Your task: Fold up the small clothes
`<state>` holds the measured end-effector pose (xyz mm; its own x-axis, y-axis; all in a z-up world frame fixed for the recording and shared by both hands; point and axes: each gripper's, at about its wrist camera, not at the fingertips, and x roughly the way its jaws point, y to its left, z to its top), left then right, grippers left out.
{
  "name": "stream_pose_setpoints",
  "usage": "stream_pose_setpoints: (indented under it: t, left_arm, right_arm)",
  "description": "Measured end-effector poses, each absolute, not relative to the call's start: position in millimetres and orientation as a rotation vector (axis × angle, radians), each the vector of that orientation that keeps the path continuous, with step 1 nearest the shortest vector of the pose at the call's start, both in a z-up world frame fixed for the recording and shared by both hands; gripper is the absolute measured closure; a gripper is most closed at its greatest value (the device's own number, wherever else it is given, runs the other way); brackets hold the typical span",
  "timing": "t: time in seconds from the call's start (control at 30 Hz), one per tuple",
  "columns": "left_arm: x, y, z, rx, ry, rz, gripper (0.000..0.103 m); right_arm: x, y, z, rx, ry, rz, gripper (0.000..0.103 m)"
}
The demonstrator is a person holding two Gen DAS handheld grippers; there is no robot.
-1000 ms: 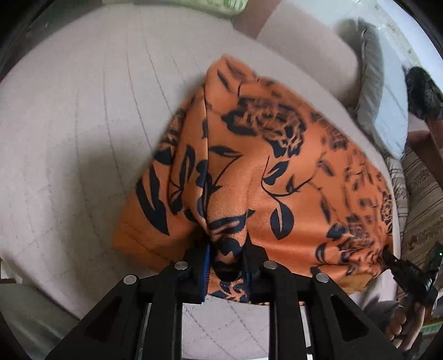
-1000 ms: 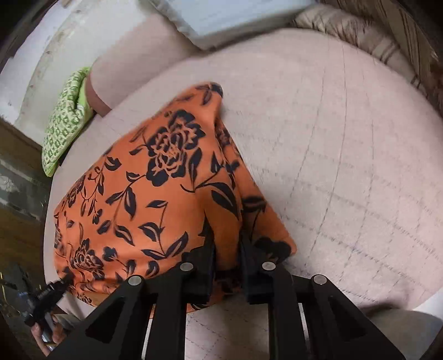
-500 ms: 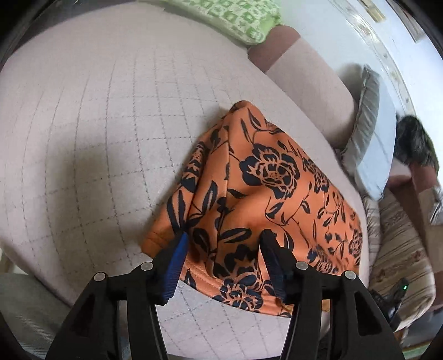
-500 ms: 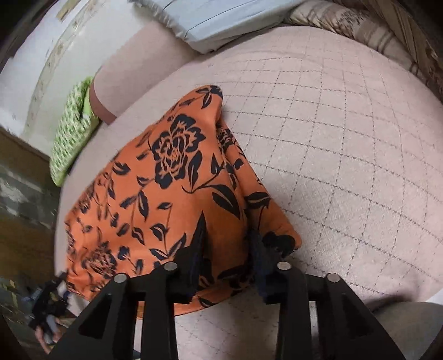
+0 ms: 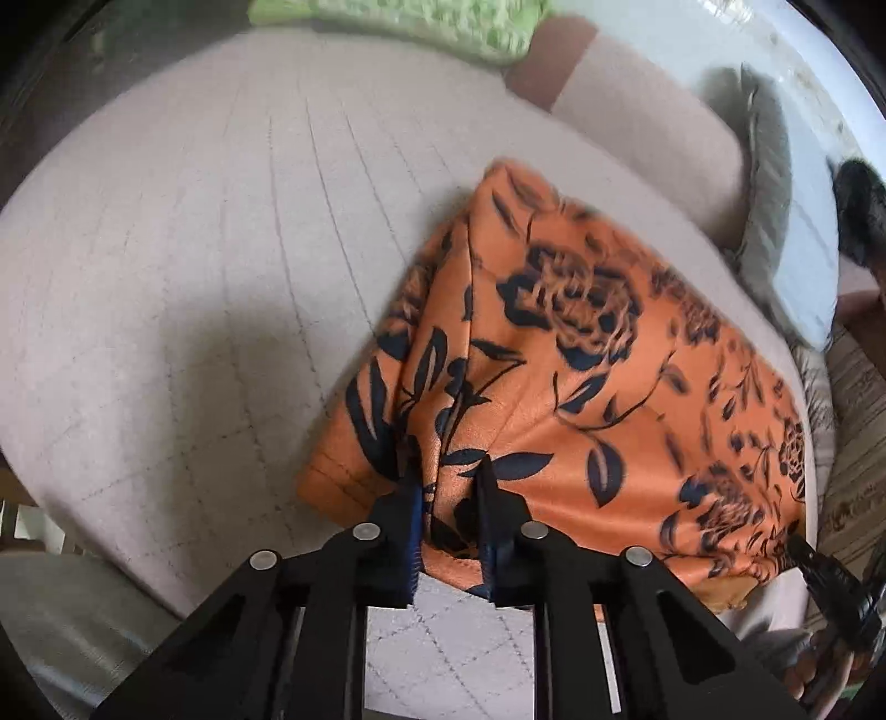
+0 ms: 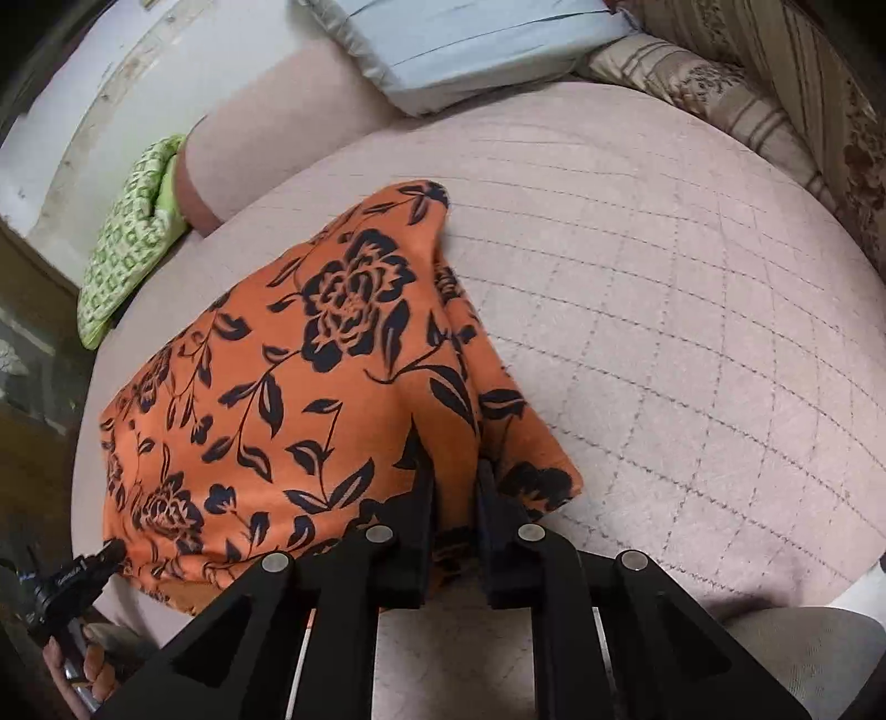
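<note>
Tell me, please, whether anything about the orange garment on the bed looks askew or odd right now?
The orange floral garment lies bunched, not flat: a raised ridge runs up its right side, and the near hem is gathered where both grippers pinch it. No damage shows.

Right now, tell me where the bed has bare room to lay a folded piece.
Bare quilted bedspread spreads wide beside the orange floral garment, out toward the striped cushions. Another bare stretch runs toward the green pillow. It is crowded at the near hem, where the left gripper and right gripper pinch the cloth.

orange garment (image 5: pixel 581 387) – black floral print | folded, rumpled | near hem lifted off quilted cover
</note>
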<state>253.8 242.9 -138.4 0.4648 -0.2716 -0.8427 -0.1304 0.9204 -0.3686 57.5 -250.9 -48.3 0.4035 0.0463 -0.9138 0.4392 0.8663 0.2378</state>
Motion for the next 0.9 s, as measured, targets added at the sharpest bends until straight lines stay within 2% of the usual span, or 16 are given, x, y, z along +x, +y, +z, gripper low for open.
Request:
stream_pose_setpoints:
  t: [0.07,0.13,0.23,0.3,0.33,0.4,0.43,0.47,0.5,0.53,0.57,0.73,0.9]
  left_arm:
    - [244.5,241.0,-120.4,-0.364,1.013,-0.083,0.089]
    - [248.7,234.5,-126.5,-0.317,1.041,-0.067,0.088]
    - [261.7,235.3,-158.9,-0.356,1.19,-0.06,0.083]
    - [258.2,243.8,-144.6,-0.397,1.15,-0.084,0.076]
    - [254.0,250.4,-135.1,-0.42,1.102,-0.091,0.075]
    - [245.8,264.4,-116.8,-0.478,1.009,-0.07,0.068]
    - [241.4,272.9,-108.1,-0.512,0.961,-0.061,0.064]
    - [233.9,280.1,-103.3,-0.546,0.923,-0.048,0.053]
    - [228.7,286.5,-101.8,-0.573,0.897,-0.024,0.041]
    - [226.4,291.9,-102.9,-0.592,0.889,0.002,0.04]
    - [226.8,295.1,-107.3,-0.601,0.902,0.012,0.04]
    - [252.2,290.6,-138.8,-0.615,1.07,0.027,0.04]
    - [276.3,282.7,-156.7,-0.637,1.148,-0.045,0.039]
  right_arm:
    - [52.4,-247.1,-30.7,0.467,1.071,-0.259,0.091]
    - [51.9,-244.7,-25.8,0.435,1.053,-0.27,0.091]
    - [67.1,-244.8,-64.2,0.47,1.234,-0.253,0.09]
    - [69.4,-241.0,-68.3,0.451,1.25,-0.268,0.087]
    - [68.3,-238.1,-58.5,0.443,1.208,-0.255,0.083]
    - [62.3,-234.9,-39.8,0.453,1.115,-0.23,0.082]
    - [57.6,-234.3,-26.8,0.469,1.05,-0.201,0.077]
    - [52.0,-232.8,-10.1,0.487,0.967,-0.156,0.07]
    - [48.3,-230.3,2.6,0.49,0.914,-0.129,0.05]
    - [45.5,-225.7,15.6,0.482,0.867,-0.115,0.034]
    - [45.2,-217.6,28.5,0.469,0.829,-0.101,0.031]
    - [77.6,-162.3,49.3,0.483,0.844,0.109,0.031]
    - [139.4,-97.2,32.5,0.564,0.973,0.355,0.031]
